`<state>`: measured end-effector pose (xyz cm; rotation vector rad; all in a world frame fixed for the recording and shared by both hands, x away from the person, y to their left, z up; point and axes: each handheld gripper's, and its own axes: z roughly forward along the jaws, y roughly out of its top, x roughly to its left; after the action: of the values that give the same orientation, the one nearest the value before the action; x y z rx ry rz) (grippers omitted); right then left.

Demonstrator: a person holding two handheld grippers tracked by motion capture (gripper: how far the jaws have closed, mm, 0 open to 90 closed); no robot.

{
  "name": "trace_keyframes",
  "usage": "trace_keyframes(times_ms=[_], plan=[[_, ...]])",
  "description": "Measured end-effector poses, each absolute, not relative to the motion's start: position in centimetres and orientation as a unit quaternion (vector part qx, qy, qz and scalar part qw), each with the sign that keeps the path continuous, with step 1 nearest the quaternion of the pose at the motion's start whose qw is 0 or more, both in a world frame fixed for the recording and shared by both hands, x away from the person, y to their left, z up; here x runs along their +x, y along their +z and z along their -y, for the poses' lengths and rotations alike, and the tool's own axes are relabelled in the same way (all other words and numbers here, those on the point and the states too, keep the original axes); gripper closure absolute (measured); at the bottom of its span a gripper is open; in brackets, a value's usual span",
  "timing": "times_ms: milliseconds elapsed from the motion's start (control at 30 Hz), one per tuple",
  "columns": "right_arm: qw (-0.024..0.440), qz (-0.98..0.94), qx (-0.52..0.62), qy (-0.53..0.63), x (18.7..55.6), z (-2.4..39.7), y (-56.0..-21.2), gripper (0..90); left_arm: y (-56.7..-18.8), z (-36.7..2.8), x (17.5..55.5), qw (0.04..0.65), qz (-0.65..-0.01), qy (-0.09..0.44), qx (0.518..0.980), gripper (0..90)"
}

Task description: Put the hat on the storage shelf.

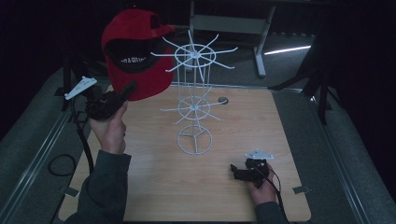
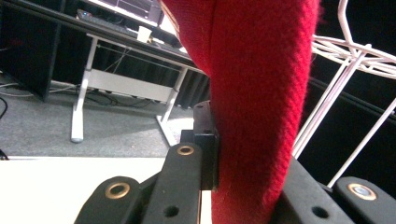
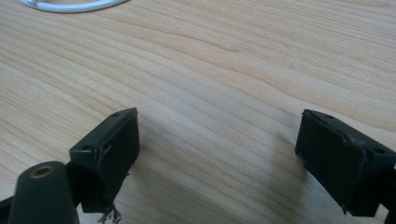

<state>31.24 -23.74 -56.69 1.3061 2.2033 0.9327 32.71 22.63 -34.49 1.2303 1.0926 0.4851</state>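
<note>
We've got the wooden table as the big surface, w/ the white wire rack standing mid-board, spokes fanning out at two levels. Red cap hangs up in the air just left of the rack's top ring, pinched at its lower edge by the left gripper, jaws clamped tight on the fabric; in the left gripper view the cloth sits squeezed between them. Right gripper rests low at the near right of the board, jaws spread wide, nothing between them.

Risks, as we judge: grip is on a thin bit of soft fabric, so the cap could slip or swing & snag a spoke; a bump could tip the light rack, since its base ring is small.

Room: plenty of bare board near side & right; table's left edge is close under the left hand, far edge just behind the rack.
</note>
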Motion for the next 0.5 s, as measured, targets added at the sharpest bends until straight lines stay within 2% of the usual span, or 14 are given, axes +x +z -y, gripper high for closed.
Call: trace_keyframes(times_ms=[500], plan=[[0.206, -0.791, 0.469, 0.335, 31.24, 23.74, -56.69, 13.4, -35.25, -22.45, 32.11, 0.653, -0.478, 0.204, 0.55, 85.4]])
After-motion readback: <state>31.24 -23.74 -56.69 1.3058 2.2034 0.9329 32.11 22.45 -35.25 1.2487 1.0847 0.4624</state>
